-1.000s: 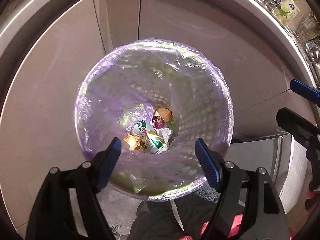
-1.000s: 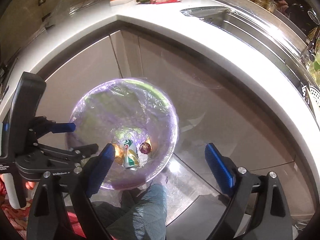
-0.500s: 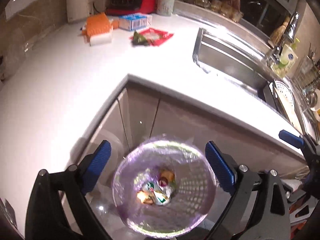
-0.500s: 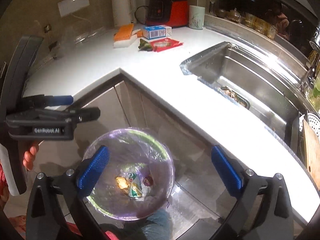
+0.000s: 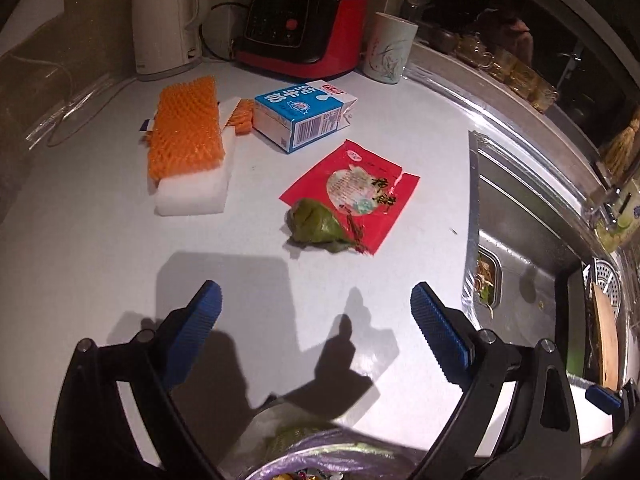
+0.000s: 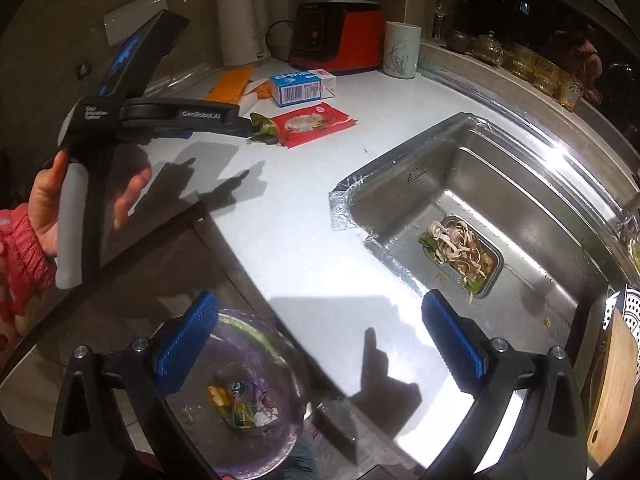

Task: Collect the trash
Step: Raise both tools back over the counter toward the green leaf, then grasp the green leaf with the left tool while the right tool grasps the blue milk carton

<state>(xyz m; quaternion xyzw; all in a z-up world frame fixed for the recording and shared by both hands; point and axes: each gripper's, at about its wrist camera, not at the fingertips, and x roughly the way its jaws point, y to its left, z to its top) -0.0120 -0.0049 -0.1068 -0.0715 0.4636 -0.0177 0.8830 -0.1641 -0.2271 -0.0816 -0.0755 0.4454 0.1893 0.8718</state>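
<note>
My left gripper [image 5: 316, 304] hangs open and empty over the white countertop [image 5: 100, 248]. Ahead of it lie a red snack wrapper [image 5: 356, 188], a green leaf bundle [image 5: 316, 224] touching the wrapper, a blue milk carton [image 5: 304, 114] and an orange mesh pad [image 5: 186, 128] on white foam. My right gripper [image 6: 320, 312] is open too, empty, above the counter edge. Below it stands the purple-lined bin [image 6: 240, 392] with a can and wrappers inside. In the right wrist view a hand holds the left gripper [image 6: 236, 122] near the leaf bundle [image 6: 264, 128].
A steel sink [image 6: 500, 184] lies to the right, with food scraps in its strainer [image 6: 460, 252]. A white kettle [image 5: 164, 16], a red appliance [image 5: 304, 24] and a cup [image 5: 390, 48] stand at the back. A wooden board [image 6: 612, 392] is at far right.
Both grippers rose from over the bin to counter height. The left view swung from the bin's inside to the countertop items. Both pairs of jaws spread a little wider.
</note>
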